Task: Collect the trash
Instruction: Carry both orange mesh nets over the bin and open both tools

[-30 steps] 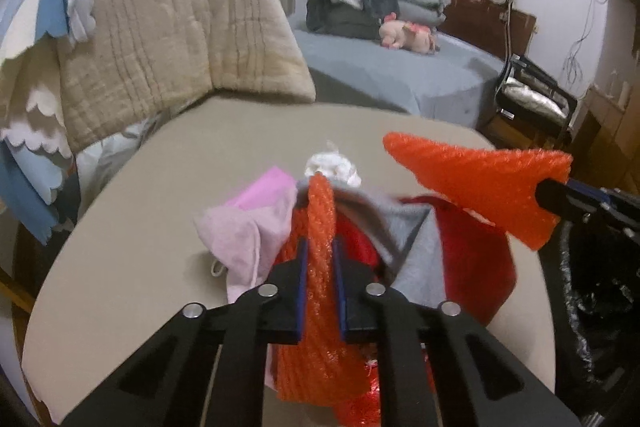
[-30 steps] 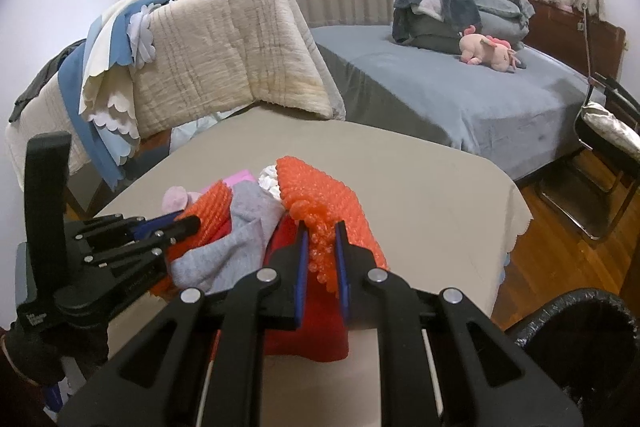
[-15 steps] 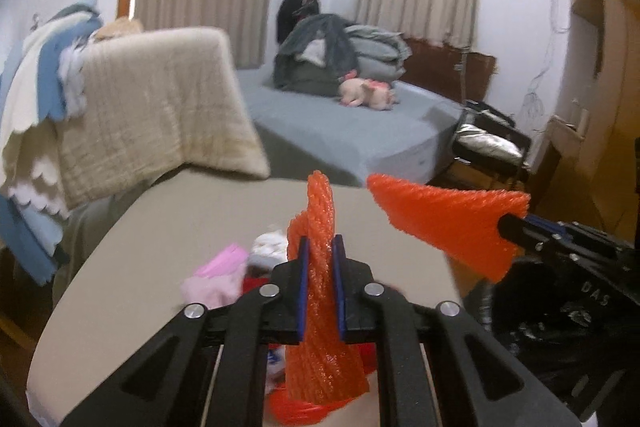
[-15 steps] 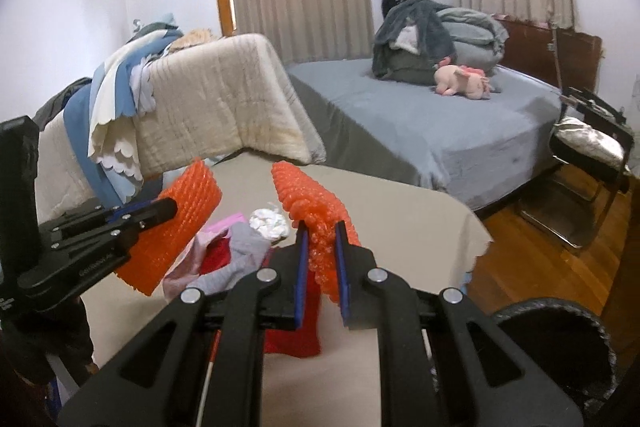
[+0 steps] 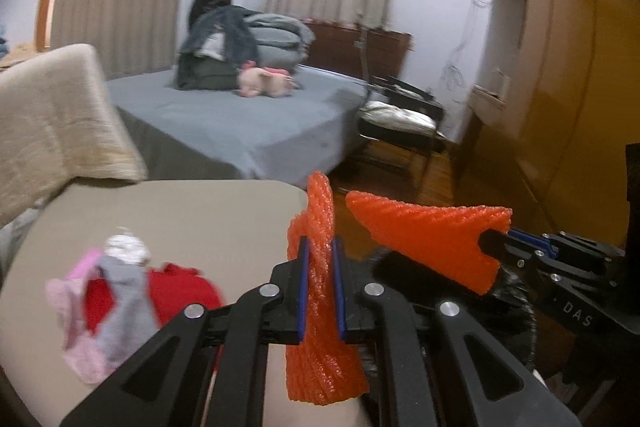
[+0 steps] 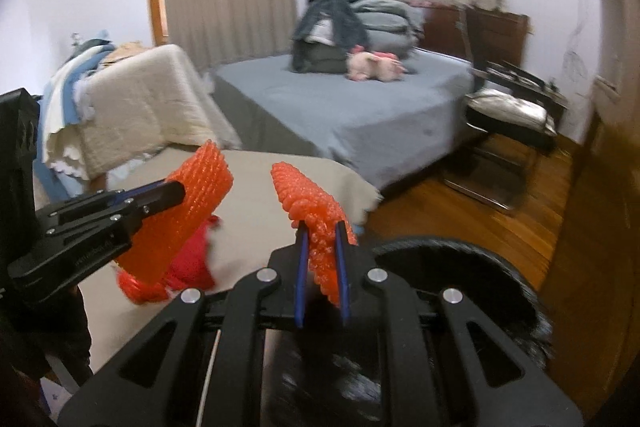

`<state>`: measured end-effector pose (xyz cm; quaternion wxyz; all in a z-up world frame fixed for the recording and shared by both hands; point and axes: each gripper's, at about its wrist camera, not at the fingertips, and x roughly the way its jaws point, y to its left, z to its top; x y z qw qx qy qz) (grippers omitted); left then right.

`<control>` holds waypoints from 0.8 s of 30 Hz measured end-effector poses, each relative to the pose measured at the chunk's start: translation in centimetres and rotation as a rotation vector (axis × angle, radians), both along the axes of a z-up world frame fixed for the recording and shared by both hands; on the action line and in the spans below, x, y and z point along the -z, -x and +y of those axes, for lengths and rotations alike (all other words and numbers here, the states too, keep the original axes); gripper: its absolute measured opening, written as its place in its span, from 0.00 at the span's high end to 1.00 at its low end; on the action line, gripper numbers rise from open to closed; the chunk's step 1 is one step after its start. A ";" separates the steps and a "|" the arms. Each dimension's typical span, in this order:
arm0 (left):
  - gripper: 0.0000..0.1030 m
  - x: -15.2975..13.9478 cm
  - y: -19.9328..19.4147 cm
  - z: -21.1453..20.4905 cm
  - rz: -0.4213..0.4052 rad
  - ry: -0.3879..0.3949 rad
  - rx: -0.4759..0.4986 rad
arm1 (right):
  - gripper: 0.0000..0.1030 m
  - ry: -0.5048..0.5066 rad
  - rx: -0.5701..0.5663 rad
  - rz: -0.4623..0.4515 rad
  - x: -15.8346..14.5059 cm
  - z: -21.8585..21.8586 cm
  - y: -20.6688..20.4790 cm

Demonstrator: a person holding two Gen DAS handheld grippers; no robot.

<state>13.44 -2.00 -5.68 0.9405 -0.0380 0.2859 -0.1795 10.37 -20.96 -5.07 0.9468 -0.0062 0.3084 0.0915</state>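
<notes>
- The left gripper (image 5: 320, 287) was clamped on an orange foam net (image 5: 320, 359).
- The right gripper (image 6: 322, 267) pinched a second orange foam net (image 6: 310, 203) above the black-lined bin (image 6: 460, 259).
- Crumpled clothes (image 5: 120, 303) lay on the beige table (image 5: 180, 211) beside them.

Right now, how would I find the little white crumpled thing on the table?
Look at the beige table in front of the grey bed. Near its close left side lies a small heap of cloths, pink, grey and red. The white crumpled wad sits at the far edge of that heap: the only white, scrunched, paper-like thing there, while its neighbours are soft coloured fabric.
</notes>
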 end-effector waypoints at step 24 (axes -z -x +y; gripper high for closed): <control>0.40 3.9 -0.5 -10.4 0.110 0.064 0.235 | 0.48 0.035 0.284 0.142 7.1 -11.1 4.0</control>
